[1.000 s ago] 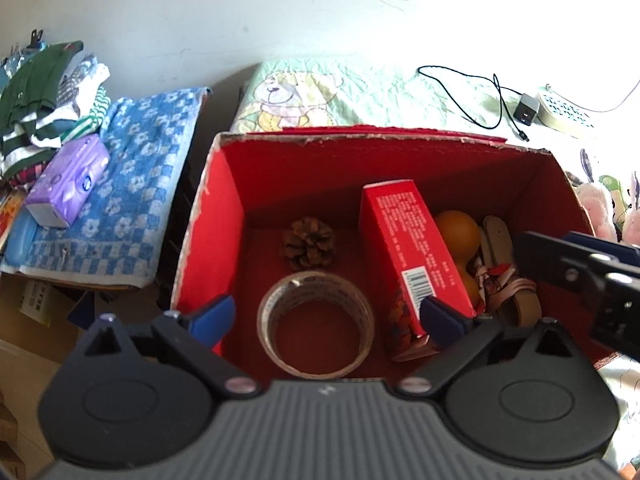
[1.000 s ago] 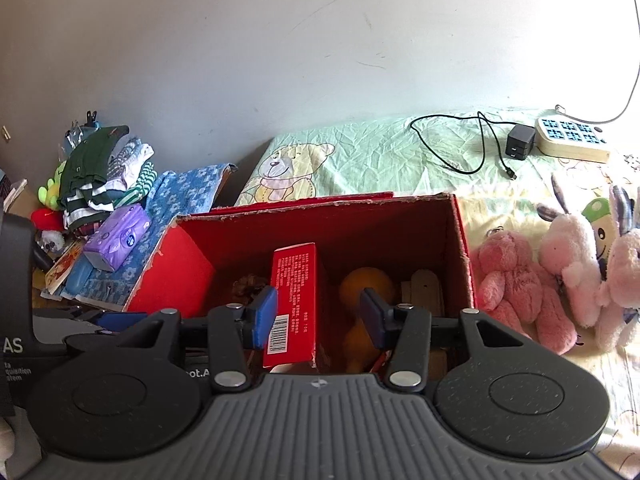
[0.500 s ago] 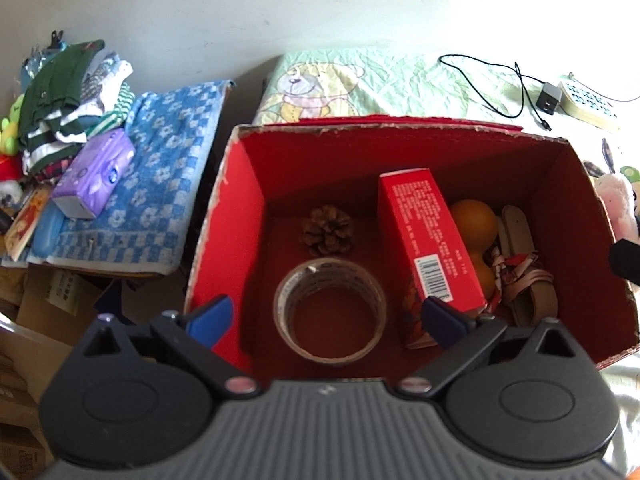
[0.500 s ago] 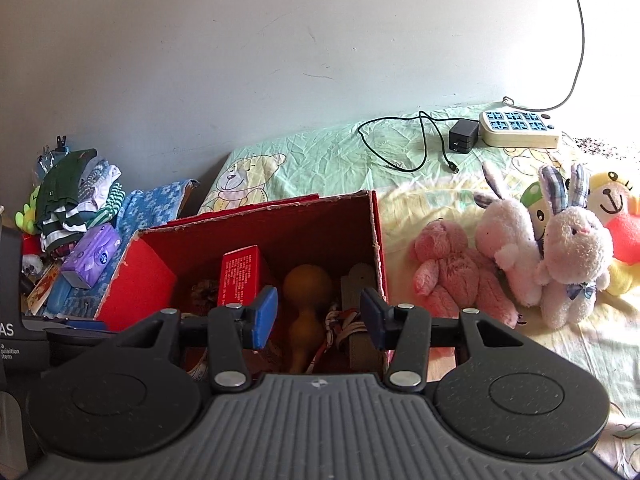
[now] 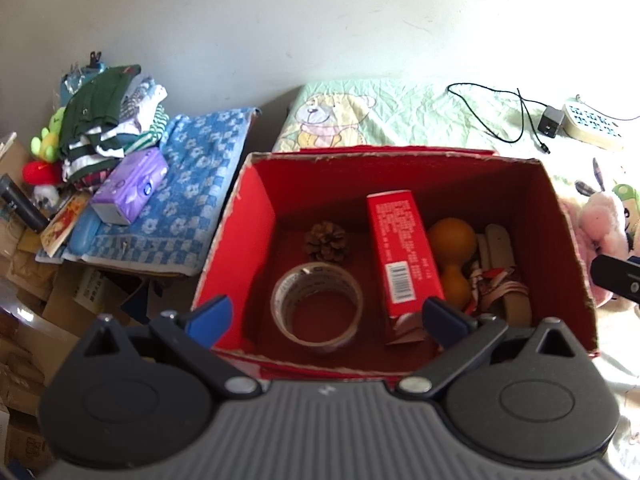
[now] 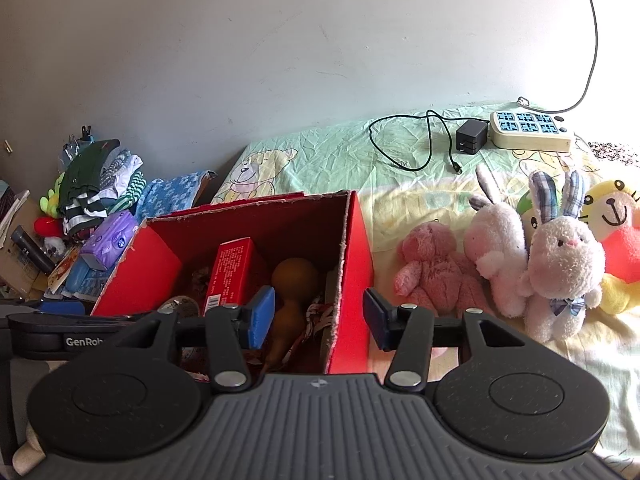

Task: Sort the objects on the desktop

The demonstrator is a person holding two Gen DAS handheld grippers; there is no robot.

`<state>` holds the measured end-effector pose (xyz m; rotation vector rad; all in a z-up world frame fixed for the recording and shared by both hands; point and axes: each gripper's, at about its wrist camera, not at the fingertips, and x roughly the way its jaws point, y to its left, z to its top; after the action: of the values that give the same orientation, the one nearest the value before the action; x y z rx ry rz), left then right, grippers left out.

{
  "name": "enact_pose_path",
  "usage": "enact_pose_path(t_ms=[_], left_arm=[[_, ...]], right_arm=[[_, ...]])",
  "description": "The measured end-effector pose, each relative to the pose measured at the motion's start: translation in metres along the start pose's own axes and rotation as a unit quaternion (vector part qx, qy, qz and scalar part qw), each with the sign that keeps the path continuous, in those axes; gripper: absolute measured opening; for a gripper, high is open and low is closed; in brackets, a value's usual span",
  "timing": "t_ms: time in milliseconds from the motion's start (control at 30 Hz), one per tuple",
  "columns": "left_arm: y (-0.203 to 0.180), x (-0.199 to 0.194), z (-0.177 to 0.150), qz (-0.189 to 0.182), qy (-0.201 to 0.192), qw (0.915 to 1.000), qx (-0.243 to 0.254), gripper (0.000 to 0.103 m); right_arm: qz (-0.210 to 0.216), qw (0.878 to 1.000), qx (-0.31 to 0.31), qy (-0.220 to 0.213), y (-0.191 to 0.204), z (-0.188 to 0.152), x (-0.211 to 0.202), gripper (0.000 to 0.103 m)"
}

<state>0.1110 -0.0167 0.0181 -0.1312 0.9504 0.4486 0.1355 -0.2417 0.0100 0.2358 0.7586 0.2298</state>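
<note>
Both grippers hang with jaws spread and nothing held — the left gripper (image 5: 326, 316) above the red box (image 5: 256, 216), the right gripper (image 6: 318, 314) straddling its right wall.

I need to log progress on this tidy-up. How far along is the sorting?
Done: the red box already holds a tape roll, pine cone, red carton, orange gourd and sandal. In hand: nothing; the left gripper and right gripper are both open. Left: the pink teddy and white rabbit lie outside.
</note>
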Motion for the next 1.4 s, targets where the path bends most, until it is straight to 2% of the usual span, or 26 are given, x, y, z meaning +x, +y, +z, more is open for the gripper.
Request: enact_pose_path(t_ms=[300,500,633,800,967,1033,1167,1200,1300,1400], left_arm=[[-0.047,-0.006,-0.022,-0.004,0.04,0.9991,-0.014,0.102],[-0.054,-0.009,-0.041,0.019,0.062,0.9973,-0.033,0.101],[-0.047,-0.004,-0.059,0.019,0.079,0.996,-0.038,0.101],[-0.035,0.014,-0.08,-0.025,0.104,0.9938,-0.032,0.102],[-0.021,0.031,-0.096,-0.082,0.113,0.9898,0.027,0.102],[-0.011,0.04,-0.098,-0.092,0.124,0.9865,0.053,0.102],[0.011,0.052,-0.102,-0.088,0.118,0.9827,0.112,0.101],[0.017,0.056,-0.104,-0.093,0.121,0.981,0.119,0.101],[0.03,0.069,-0.108,-0.125,0.148,0.9726,0.128,0.101],[0.035,0.074,-0.113,-0.139,0.158,0.967,0.144,0.099]], right_arm=[[0.036,0.999,-0.012,0.038,-0.035,-0.01,-0.008,0.052],[0.074,0.995,-0.032,0.056,-0.038,-0.014,-0.008,0.052],[0.077,0.993,-0.053,0.076,-0.033,-0.025,-0.005,0.053],[0.04,0.991,-0.071,0.109,-0.026,-0.046,0.005,0.053],[-0.023,0.99,-0.048,0.129,-0.011,-0.07,0.013,0.053],[-0.058,0.988,-0.024,0.138,0.0,-0.081,0.017,0.054],[-0.08,0.983,0.013,0.162,0.028,-0.1,0.029,0.055],[-0.089,0.983,0.017,0.16,0.036,-0.104,0.029,0.057],[-0.117,0.982,0.02,0.15,0.06,-0.115,0.026,0.07],[-0.119,0.982,0.029,0.146,0.076,-0.125,0.023,0.071]])
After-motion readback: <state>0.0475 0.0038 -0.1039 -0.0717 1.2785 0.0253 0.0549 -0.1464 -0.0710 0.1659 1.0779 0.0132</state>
